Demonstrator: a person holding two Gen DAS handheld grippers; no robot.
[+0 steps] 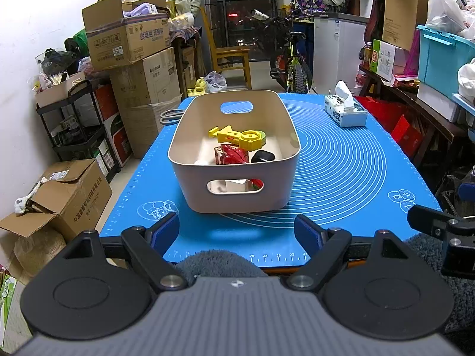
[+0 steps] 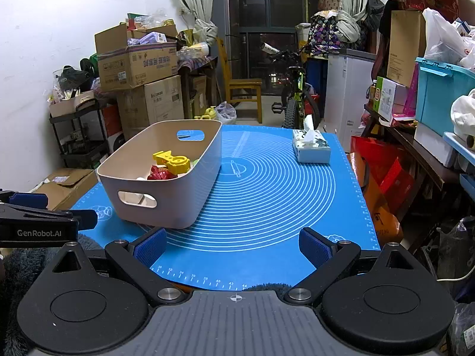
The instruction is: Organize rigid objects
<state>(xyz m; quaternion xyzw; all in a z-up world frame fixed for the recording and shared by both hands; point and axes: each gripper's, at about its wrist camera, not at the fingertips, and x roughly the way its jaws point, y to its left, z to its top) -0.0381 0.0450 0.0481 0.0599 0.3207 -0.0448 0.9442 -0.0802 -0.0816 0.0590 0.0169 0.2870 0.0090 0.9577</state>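
Both spread wide and holding nothing: left gripper (image 1: 237,233), right gripper (image 2: 233,246), near worktop edge; beige bin (image 1: 237,190) on blue mat (image 1: 341,178), yellow tool (image 1: 240,138) inside

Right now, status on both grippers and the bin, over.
Left gripper open, empty; right gripper open, empty. Bin upright on blue mat, yellow tool and red item inside. Tissue box far right, clear of bin.
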